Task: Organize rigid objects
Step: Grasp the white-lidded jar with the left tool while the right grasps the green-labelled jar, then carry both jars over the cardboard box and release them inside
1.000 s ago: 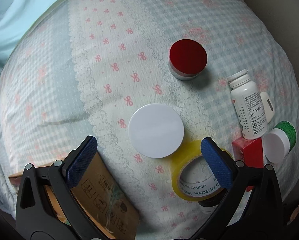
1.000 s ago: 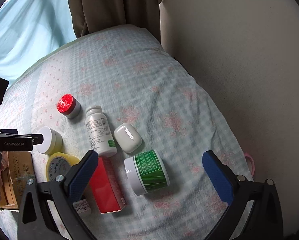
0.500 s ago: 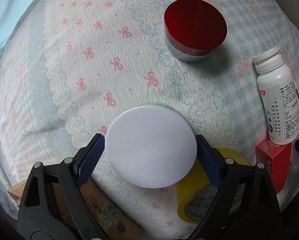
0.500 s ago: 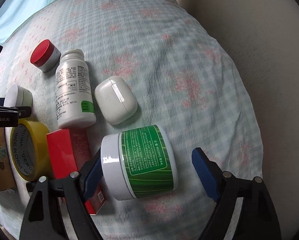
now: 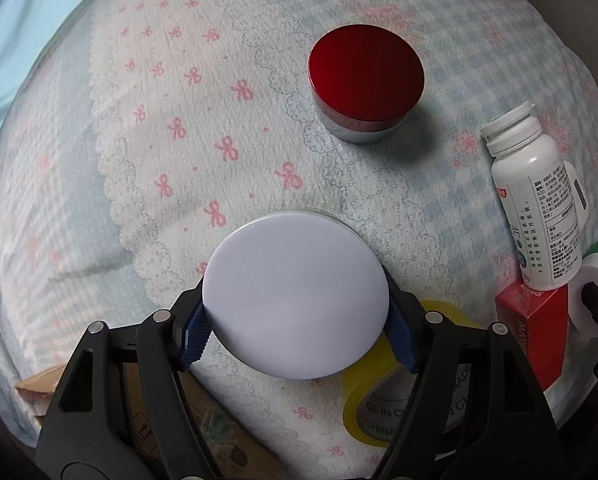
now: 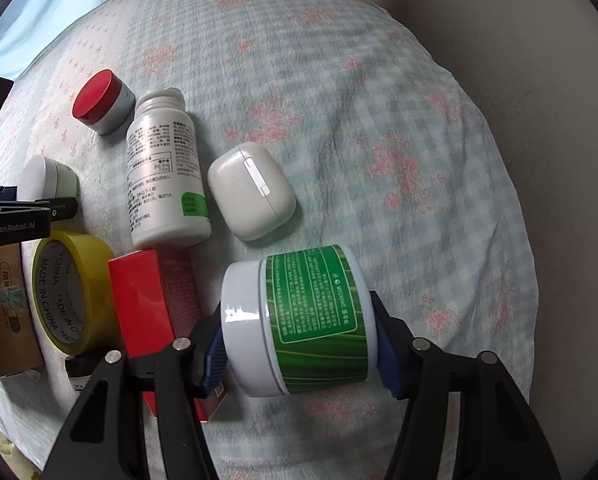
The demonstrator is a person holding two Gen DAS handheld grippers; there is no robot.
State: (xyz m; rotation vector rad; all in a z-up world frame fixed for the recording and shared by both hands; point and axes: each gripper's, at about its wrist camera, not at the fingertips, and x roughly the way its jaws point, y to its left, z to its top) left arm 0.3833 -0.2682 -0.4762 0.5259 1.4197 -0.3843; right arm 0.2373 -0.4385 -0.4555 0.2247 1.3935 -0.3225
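Two views looking straight down onto a bed [image 6: 379, 80] covered in pale blue checked quilt with pink bows. Left gripper [image 5: 297, 330] closing its jaws around a round jar with a flat white lid [image 5: 295, 300], blue pads touching or nearly touching the rim on both sides; jar standing upright on the quilt. Right gripper [image 6: 299, 354] closing its jaws on a squat white plastic tub with a green label [image 6: 311, 320], lying on its side, one pad against the lid end, the other against the base.

Nearby: a red-lidded jar [image 5: 365, 80] standing apart; a white pill bottle [image 6: 163, 176] lying flat; a white earbud case [image 6: 251, 196] just beside it; a red carton [image 6: 155, 312] touching the green tub; a yellow tape roll [image 6: 71, 292]; a brown cardboard box [image 5: 203, 432] at the bed's edge, partly hidden.

To finish this step well: squeeze firmly before lifting, since smooth round walls may slip. Lift straight up, slowly. Keep the green tub clear of the red carton pressed against it, probably by raising before moving sideways. Soft bedding gives underneath, so no downward pushing.
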